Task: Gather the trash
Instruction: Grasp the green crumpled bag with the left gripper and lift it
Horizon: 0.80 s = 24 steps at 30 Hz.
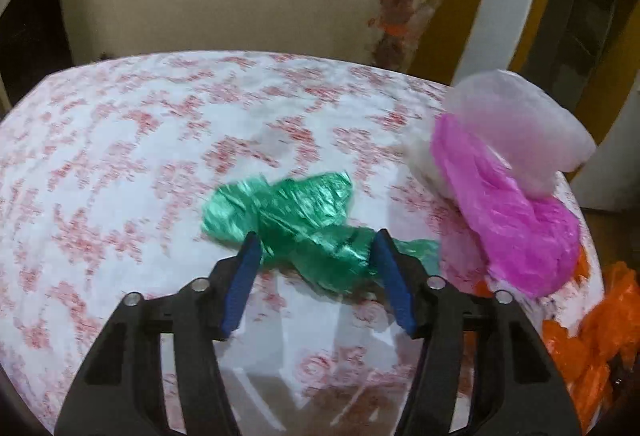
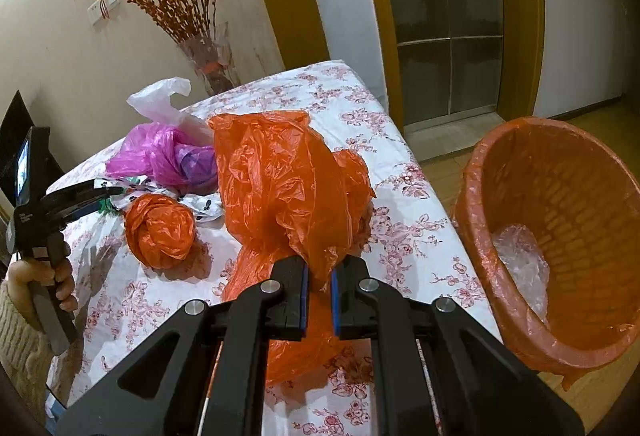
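A crumpled green plastic bag (image 1: 288,211) lies on the floral tablecloth (image 1: 120,155). My left gripper (image 1: 316,246) straddles its near end with the blue pads on either side, open. My right gripper (image 2: 319,276) is shut on a gathered fold of a large orange plastic bag (image 2: 280,175), which stands puffed up over the table. A tied orange bag ball (image 2: 160,232), a pink bag (image 2: 160,155) and a translucent white bag (image 2: 160,99) lie further back. The pink bag (image 1: 508,211) and white bag (image 1: 520,123) sit to the right of the green one.
An orange-lined basket (image 2: 476,215) stands off the table's right edge with clear plastic (image 2: 520,264) inside. A vase of red branches (image 2: 212,59) stands behind the table's far edge. A white patterned wrapper (image 2: 200,203) lies between the bags. A hand (image 2: 40,276) holds the left gripper.
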Tool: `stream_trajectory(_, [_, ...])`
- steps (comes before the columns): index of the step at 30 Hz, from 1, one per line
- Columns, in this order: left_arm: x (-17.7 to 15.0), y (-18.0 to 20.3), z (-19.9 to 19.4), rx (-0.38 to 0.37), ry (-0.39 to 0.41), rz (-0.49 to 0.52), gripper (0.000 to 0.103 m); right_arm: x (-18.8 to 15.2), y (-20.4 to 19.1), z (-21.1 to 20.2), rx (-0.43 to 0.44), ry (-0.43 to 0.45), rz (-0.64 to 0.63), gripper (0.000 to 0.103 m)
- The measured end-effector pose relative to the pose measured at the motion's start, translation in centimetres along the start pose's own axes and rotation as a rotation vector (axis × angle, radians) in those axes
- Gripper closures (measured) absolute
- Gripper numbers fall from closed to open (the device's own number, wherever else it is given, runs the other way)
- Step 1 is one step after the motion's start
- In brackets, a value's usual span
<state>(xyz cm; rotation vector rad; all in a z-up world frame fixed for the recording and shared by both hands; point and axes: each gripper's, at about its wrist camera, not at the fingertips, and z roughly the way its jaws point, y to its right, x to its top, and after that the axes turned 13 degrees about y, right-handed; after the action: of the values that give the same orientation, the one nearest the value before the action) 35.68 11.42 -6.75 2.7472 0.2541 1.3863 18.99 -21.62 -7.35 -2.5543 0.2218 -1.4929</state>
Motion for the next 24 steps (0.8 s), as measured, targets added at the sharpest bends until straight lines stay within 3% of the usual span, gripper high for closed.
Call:
stream_trajectory(3, [-0.7,0.8,0.5,-0.048,-0.043,-0.014,0.054,-0.1,-0.1,-0.1,0.005,-0.002,-0.003,0.094])
stream_trajectory(4, [-0.8,1.3,0.5,-0.031,-0.027,0.007,0.055,-0.1,-0.1,-0.1,0.005,-0.001,-0.006,0.094])
stream_trajectory(6, [-0.9,1.9,0.8,-0.031,-0.021,0.032,0.073,-0.2,-0.3,-0.3,0.003,0.004,-0.017,0.094])
stream_trajectory(8, [-0.8,2.0,1.0,-0.057,-0.027,0.019,0.081,-0.1,-0.3,-0.4,0.0,0.007,-0.025,0.094])
stream_trajectory(14, [-0.9,1.3,-0.2,-0.023,0.013,0.038,0.083,0.2,-0.1,-0.9,0.0,0.018,-0.022,0.094])
stream_trajectory(20, [-1.3,0.9,-4.3,-0.002,0.083,0.082,0.083,0.6,0.0,-2.6,0.005,0.048,-0.015,0.094])
stream_trajectory(24, [-1.5,1.3,-7.8,-0.032,0.119,0.087,0.083,0.8,0.1,-4.1,0.003,0.076,-0.009,0.094])
